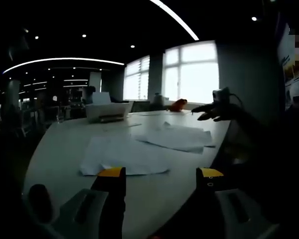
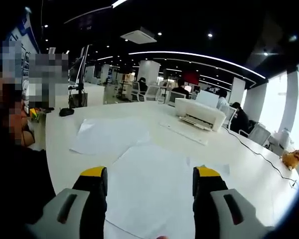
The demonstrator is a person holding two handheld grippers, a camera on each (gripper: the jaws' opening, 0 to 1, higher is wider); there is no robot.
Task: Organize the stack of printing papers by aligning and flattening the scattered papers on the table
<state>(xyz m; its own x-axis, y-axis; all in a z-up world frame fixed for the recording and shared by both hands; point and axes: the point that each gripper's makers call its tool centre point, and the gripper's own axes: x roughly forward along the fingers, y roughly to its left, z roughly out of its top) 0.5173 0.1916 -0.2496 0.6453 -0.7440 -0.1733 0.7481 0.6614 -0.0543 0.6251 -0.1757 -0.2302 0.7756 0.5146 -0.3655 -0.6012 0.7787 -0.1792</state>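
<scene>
Both grippers, left point(image 1: 160, 175) and right point(image 2: 149, 179), stood open and empty over the table point(image 1: 55, 149), loose papers point(image 2: 149, 194) lying past their tips at twelve o'clock, long sides running away toward the printer point(image 2: 199, 113), with bare tabletop around them.

Two groups of loose papers lie on the white table point(image 2: 269, 184) in each view. In the right gripper view one spread of sheets point(image 2: 154, 194) lies nearer than the printer point(image 2: 199, 114), and a second sheet point(image 2: 109, 135) lies to its left. In the left gripper view one pile point(image 1: 122, 157) lies nearer than the printer point(image 1: 108, 111) and another pile point(image 1: 177, 137) lies to its right. There is one printer, one orange toy point(image 2: 292, 159) at the table's far edge, and one black cable point(image 2: 254, 149) running from the printer's side.
</scene>
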